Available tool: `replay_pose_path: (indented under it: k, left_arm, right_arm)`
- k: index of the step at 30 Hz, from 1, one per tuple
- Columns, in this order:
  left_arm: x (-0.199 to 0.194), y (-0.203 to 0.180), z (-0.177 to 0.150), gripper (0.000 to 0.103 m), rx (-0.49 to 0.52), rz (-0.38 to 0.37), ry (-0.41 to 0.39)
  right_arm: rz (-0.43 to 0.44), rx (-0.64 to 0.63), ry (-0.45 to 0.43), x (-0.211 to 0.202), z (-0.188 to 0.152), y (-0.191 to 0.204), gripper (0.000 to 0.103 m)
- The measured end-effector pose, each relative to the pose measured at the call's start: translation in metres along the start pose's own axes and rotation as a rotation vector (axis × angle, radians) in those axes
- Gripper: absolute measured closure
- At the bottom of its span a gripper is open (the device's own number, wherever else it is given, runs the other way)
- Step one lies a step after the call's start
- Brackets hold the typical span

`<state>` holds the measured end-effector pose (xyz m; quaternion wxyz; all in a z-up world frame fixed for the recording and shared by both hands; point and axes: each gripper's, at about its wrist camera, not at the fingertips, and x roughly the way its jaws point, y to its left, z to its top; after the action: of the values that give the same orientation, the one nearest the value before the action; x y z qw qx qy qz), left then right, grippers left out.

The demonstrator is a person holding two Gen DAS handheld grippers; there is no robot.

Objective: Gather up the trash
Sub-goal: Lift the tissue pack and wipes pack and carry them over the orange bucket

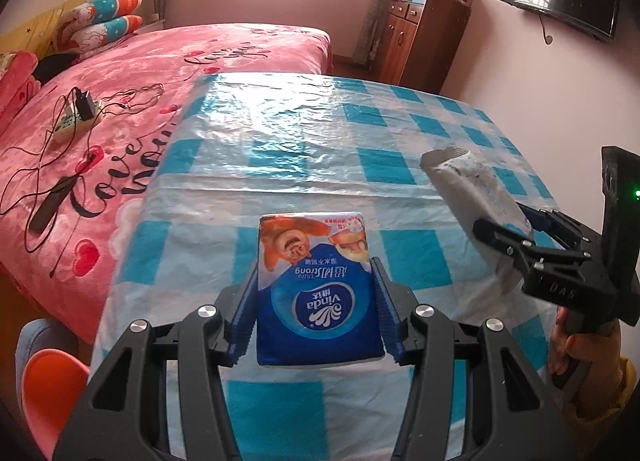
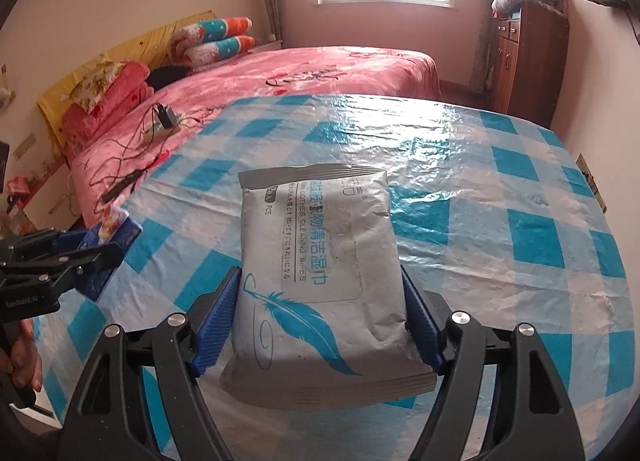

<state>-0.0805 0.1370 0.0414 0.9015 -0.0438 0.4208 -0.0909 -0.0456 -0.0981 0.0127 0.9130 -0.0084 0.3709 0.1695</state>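
The blue tissue pack [image 1: 318, 293] is clamped between the blue pads of the left tongs [image 1: 316, 301], its printed face turned upside down toward the camera and its near edge cut off behind the black arms. The grey wet-wipe pack [image 2: 320, 285] is gripped at both sides by the right tongs [image 2: 320, 313]; its near corners are hidden under the pads, and the small print on its label is only partly legible. Both packs are held above the desk [image 1: 304, 141], which is covered with a blue-and-white checked cloth under glossy plastic. In the left wrist view the wipe pack [image 1: 476, 197] is seen end-on at the right edge, most of it covered by the right tongs [image 1: 516, 229]. Whether either pack touches the cloth cannot be told. Beyond the desk, a pink bed [image 1: 120, 109] is seen, with cables and a charger [image 1: 84, 109] lying on it.
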Motion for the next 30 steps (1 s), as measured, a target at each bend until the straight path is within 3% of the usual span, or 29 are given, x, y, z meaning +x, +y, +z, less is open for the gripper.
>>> replay_pose_path:
  k: [13, 22, 30]
  left_arm:
    - [-0.023, 0.051, -0.019, 0.050, -0.048, 0.042, -0.021]
    - [-0.042, 0.091, -0.040, 0.050, -0.110, 0.079, -0.030]
    - [-0.062, 0.129, -0.063, 0.050, -0.176, 0.127, -0.033]
  right_arm:
    - [0.161, 0.141, 0.024, 0.003, 0.000, 0.020, 0.027]
    - [0.257, 0.113, 0.068, 0.004, 0.003, 0.067, 0.027]
    - [0.399, 0.077, 0.112, 0.004, 0.009, 0.126, 0.027]
